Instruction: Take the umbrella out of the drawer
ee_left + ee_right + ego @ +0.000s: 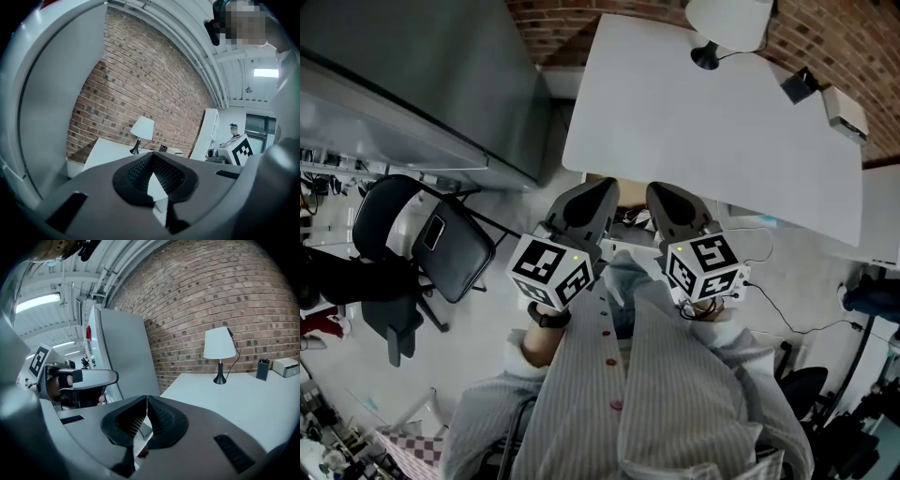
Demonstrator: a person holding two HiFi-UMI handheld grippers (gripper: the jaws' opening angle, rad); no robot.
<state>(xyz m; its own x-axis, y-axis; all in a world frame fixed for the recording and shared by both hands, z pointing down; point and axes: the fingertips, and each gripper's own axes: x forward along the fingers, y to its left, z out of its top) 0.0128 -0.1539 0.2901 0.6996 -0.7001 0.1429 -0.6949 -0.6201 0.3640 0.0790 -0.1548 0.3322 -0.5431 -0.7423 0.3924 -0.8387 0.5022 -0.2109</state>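
Note:
No umbrella and no drawer show in any view. In the head view both grippers are held close in front of the person's striped shirt and point toward a white table (pixel 703 122). My left gripper (pixel 605 186) is shut with nothing between its jaws, and its own view shows the dark pads (pixel 140 171) meeting at the tip (pixel 152 154). My right gripper (pixel 660 188) is shut and empty too, its jaws closed along one line (pixel 147 398). The marker cube of each gripper sits near the person's wrists.
A white-shaded lamp (pixel 727 23) stands at the table's far edge by the brick wall (pixel 211 291), with a small dark holder (pixel 800 84) and a white box (pixel 844 111). A tall grey cabinet (pixel 422 84) is on the left. A black chair (pixel 450 244) stands below it.

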